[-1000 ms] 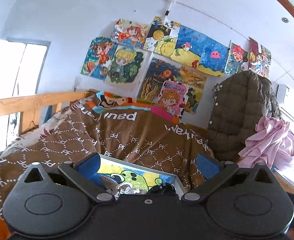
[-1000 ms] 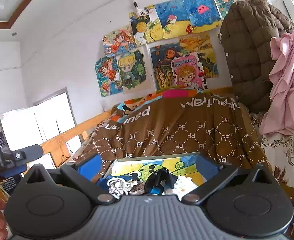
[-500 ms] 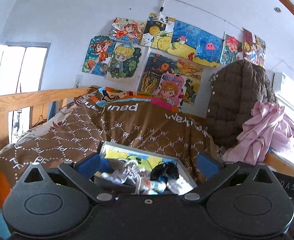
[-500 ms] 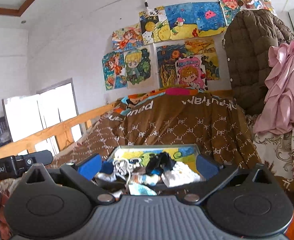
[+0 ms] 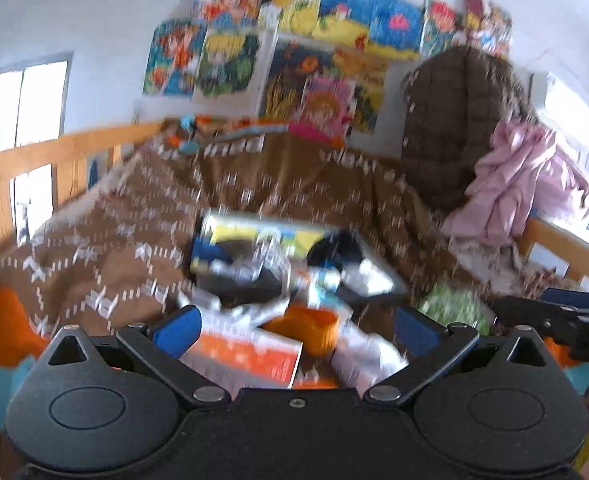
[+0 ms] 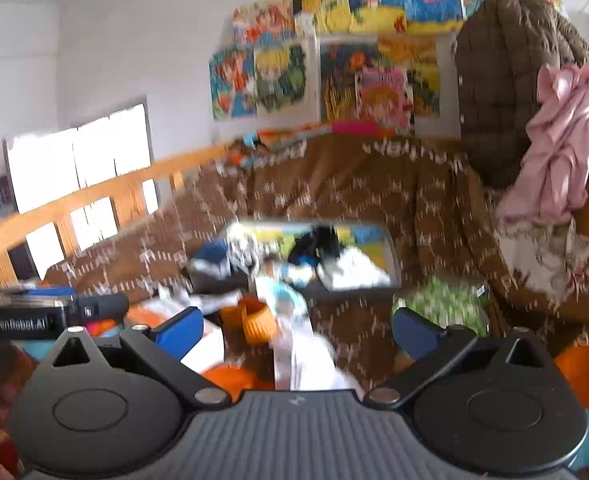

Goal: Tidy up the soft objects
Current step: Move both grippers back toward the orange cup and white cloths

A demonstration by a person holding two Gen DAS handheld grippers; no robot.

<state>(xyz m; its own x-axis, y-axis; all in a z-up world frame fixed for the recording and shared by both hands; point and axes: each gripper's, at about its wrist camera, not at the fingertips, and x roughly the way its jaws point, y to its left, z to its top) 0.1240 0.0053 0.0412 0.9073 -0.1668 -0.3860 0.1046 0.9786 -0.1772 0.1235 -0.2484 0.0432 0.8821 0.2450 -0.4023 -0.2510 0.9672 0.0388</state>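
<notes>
I held my left gripper (image 5: 294, 326) and right gripper (image 6: 296, 326) wide and empty, ready to pick; the soft objects (image 6: 294, 256), blurred, probably socks, lay in the tray (image 6: 390, 256) on the bed.

Both wrist cams look fwd, low over the bed. Shared: tray (image 5: 378, 276) (image 6: 390, 276) at frame centre, brown blanket (image 5: 134, 240) (image 6: 374, 188) behind, posters (image 5: 294, 40) (image 6: 334, 60) up top. Both blurry.

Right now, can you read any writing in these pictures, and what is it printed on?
"GenRobot.AI": white letters on the left gripper body, as seen from the right wrist, slightly smeared.
White lettering on the brown blanket: too blurred to read.
Title on the pink poster: too blurred to read.
</notes>
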